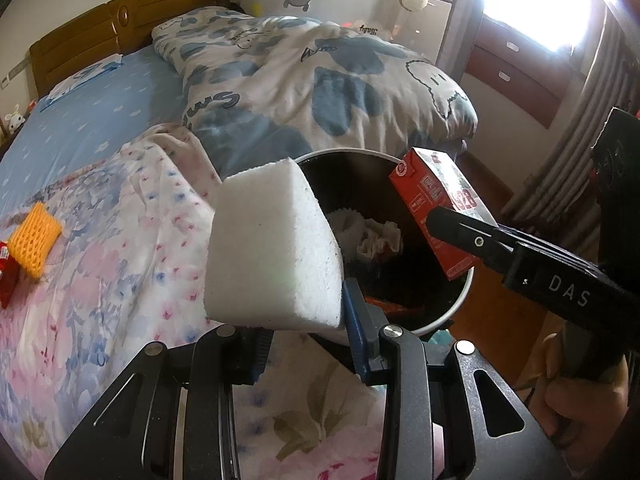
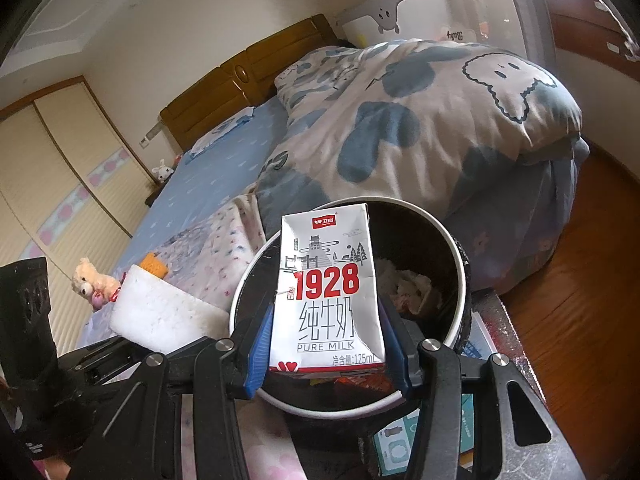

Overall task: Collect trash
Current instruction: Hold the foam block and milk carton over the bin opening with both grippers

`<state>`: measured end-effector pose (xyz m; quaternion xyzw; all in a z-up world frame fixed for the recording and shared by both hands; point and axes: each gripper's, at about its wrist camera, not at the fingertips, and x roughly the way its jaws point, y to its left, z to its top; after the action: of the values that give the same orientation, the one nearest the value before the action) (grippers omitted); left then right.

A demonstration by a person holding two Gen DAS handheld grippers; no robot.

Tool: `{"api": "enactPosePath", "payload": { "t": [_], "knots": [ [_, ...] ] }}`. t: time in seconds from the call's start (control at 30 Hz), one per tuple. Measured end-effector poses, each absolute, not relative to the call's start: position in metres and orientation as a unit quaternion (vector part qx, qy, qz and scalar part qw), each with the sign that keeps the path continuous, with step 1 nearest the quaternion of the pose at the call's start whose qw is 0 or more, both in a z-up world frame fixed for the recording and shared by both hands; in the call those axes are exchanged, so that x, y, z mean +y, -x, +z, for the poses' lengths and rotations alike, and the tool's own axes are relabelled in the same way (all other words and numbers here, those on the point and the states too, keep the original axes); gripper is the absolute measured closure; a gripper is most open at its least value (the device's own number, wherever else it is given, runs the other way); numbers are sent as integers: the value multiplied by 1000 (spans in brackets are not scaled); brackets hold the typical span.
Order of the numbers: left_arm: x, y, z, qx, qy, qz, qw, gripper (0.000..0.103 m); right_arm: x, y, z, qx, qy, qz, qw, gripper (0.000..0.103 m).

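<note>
**Both hand-held grippers holding trash over the bin**

Left hand-held gripper (image 1: 304, 344) is clamping a white foam block (image 1: 274, 248) between its blue pads, holding it at the near left rim of the round trash bin (image 1: 460, 300). Right hand-held gripper (image 2: 326, 344) is gripping a 1928 pure milk carton (image 2: 328, 296) by its lower sides, keeping it upright above the bin's opening. Crumpled white paper (image 1: 376, 236) is lying inside the dark bin. The bin is standing just beside the bed (image 1: 104, 116), near its floral blanket (image 1: 120, 240). A yellow foam net (image 1: 34, 240) is resting on the blanket at the far left, and a white-and-blue quilt (image 1: 320, 80) is lying bunched up beyond the bin.
</note>
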<state>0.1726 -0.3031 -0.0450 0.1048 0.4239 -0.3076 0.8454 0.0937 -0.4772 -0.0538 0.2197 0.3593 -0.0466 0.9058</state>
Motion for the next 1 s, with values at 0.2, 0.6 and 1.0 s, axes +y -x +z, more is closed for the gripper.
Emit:
{"api": "enactPosePath", "payload": {
  "t": [0.2,0.6,1.0],
  "knots": [
    [-309,-177,-45,424,-108,-306,846,72,-479,-97,-55,361,-222,-47,905,54],
    [-322,-188,-50,429,-116,-306,842,72,-487,-105,-55,362,-226,-50,903,54],
    [-331,-193,-56,438,-124,-304,837,72,-495,-111,-62,369,-229,-50,899,54]
  ]
}}
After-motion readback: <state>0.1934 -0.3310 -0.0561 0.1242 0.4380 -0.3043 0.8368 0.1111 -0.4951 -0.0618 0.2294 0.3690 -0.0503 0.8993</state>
